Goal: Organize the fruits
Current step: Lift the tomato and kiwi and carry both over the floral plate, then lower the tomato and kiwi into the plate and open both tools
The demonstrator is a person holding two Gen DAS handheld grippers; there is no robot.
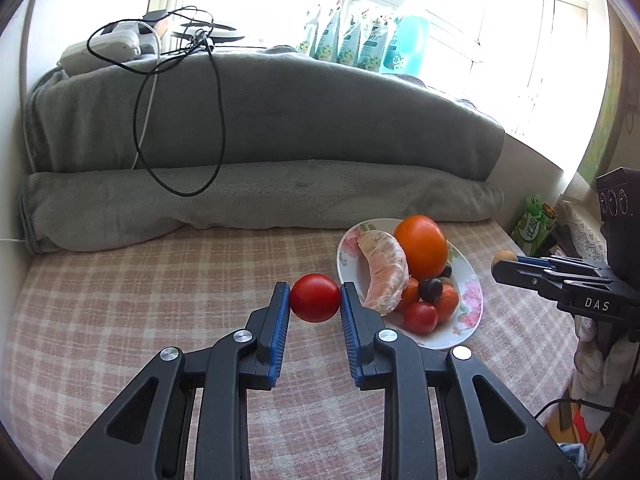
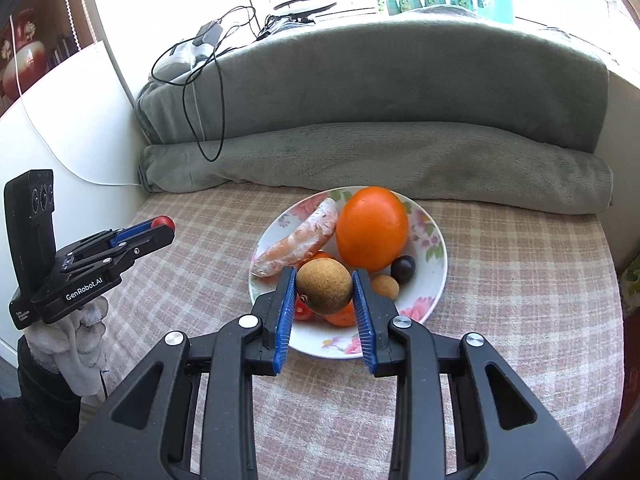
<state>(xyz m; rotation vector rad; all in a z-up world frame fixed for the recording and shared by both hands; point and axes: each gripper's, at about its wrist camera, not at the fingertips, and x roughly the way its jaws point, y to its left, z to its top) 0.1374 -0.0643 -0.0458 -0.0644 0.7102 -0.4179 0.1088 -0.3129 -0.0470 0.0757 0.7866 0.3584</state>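
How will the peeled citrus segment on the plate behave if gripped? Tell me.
The peeled citrus segment looks soft and membrane-thin, so it would likely squash or tear. Curved and leaning on the orange, it may sag or slide along the plate.

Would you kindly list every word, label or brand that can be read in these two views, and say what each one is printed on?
"DAS": white letters on the side of the right gripper, seen from the left wrist.
"GenRobot.AI": white letters on the side of the left gripper, seen from the right wrist.
Small white print below it on the same body: too small to read.
Green package at the right edge: large characters, blurred.
Pouches on the windowsill: labels too blurred to read.
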